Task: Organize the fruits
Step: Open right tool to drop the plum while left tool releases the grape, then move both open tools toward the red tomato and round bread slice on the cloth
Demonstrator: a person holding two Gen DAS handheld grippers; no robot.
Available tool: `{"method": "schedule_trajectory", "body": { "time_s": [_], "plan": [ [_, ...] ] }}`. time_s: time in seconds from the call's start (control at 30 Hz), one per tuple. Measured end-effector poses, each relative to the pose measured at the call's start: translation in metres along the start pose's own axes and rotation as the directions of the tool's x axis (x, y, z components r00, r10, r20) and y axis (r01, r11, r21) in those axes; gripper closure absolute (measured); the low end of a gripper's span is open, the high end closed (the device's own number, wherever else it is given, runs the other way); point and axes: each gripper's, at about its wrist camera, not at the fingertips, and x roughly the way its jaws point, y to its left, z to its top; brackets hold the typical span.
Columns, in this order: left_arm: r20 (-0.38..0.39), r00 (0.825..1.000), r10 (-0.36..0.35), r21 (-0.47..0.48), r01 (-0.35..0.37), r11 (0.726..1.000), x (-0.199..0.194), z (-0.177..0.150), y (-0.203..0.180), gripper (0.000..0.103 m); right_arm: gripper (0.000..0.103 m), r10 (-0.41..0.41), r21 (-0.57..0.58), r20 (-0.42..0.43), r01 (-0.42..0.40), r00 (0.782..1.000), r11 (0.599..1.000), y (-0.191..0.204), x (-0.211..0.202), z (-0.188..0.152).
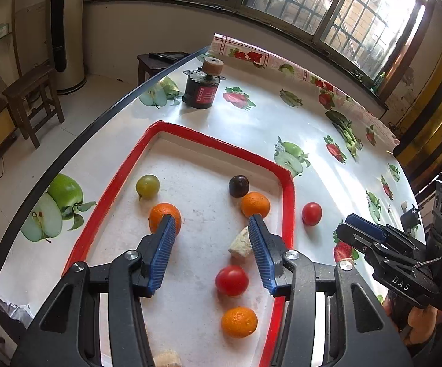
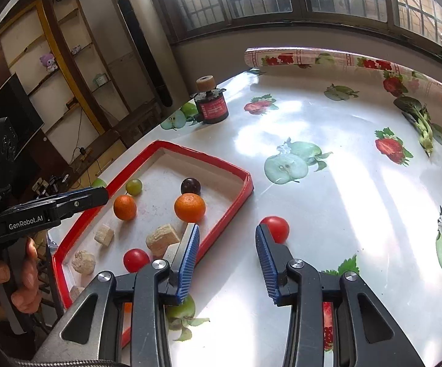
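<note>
Over the red-rimmed tray (image 1: pixel 289 202), seen from the left wrist, the left tool (image 1: pixel 211 223) hangs with its blue fingers parted and nothing between them. Inside the tray lie three oranges (image 1: pixel 255 204), a green grape (image 1: pixel 147 186), a dark plum (image 1: pixel 238 186), a red tomato (image 1: pixel 231 280) and a pale chunk (image 1: pixel 240 243) of something I cannot name. One more tomato (image 1: pixel 311 213) sits on the tabletop (image 1: pixel 251 122) just outside the tray's right rim, so most of the sorting looks done and that piece is left. From the right wrist, the right tool (image 2: pixel 227 229) is parted and empty too, hovering above the tabletop with the stray tomato (image 2: pixel 274 228) just beyond its right fingertip and the tray's rim (image 2: pixel 245 183) near its left. Several pale chunks (image 2: pixel 163 240) share the tray with the fruit. A dark jar (image 2: pixel 211 104) with a cork top stands well apart near the far edge, out of the way. The tray's raised rim looks like the only obstacle between that tomato and the others.
</note>
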Motion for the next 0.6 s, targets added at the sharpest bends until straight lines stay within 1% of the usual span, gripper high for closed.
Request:
{"method": "schedule_trajectory", "body": {
  "time_s": [0.33,0.6],
  "plan": [
    [0.001,0.998,-0.060,0.052,0.060,0.997,-0.017,-0.024,-0.042,0.055,0.063,-0.043,0.067,0.012,0.043,0.999,0.997,-0.034,-0.040,-0.043],
    [-0.018,0.996,-0.088,0.098,0.089,0.991,-0.020,-0.040,-0.072,0.055,0.062,-0.072,0.119,-0.003,0.072,0.997,0.990,-0.057,-0.057,-0.077]
  ]
}}
